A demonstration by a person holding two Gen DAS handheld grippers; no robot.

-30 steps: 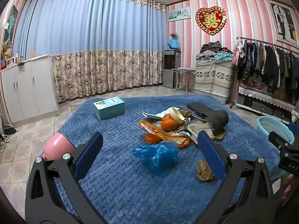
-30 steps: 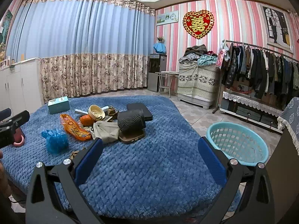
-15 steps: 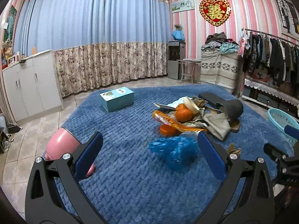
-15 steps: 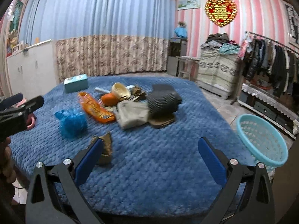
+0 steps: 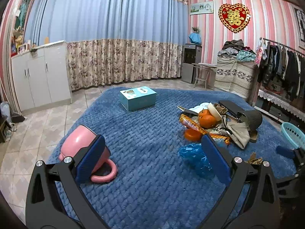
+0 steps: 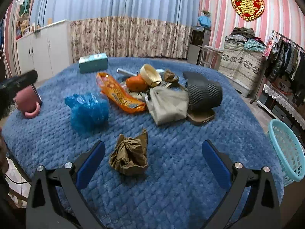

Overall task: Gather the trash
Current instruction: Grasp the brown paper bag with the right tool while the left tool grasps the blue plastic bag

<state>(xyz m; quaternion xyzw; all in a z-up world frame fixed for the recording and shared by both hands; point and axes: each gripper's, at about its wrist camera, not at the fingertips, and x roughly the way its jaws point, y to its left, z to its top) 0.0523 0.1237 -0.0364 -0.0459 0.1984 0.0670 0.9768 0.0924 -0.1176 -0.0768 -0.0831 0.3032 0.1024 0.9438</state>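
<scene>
While both grippers hang over the blue blanket [image 6: 171, 171], neither holds anything. The right gripper [image 6: 153, 161] has its jaws spread wide, and the crumpled brown paper [image 6: 129, 156] lies on the blanket just ahead of them, low in the centre of the right wrist view, nearer the left finger than the right and touching neither.

Further up that frame, left of centre, sits a blue plastic bag [image 6: 87, 110]. Beyond it the main heap spreads across the middle: an orange wrapper [image 6: 118, 93], an orange [image 6: 136, 83] with a cream bowl [image 6: 150, 73] tipped against it, a grey cloth [image 6: 167, 105] and a dark ribbed hat [image 6: 204, 93] lying on a brown tray [image 6: 201, 117]. A teal box [image 6: 93, 63] stands apart at the upper left, and a pink mug [image 6: 28, 102] lies on its side at the left edge. A teal basket [image 6: 287, 150] stands off the blanket at the right edge.

The left gripper [image 5: 152, 159] is spread wide too. In its own view the mug [image 5: 78, 147] lies behind its left finger at the lower left, and the bag [image 5: 192, 157] lies just inside its right finger, partly hidden by it. The heap, with its oranges [image 5: 206, 120], sits in the right middle of that frame, the box [image 5: 138, 98] near the centre, and the brown paper [image 5: 253, 159] shows small at the lower right.
</scene>
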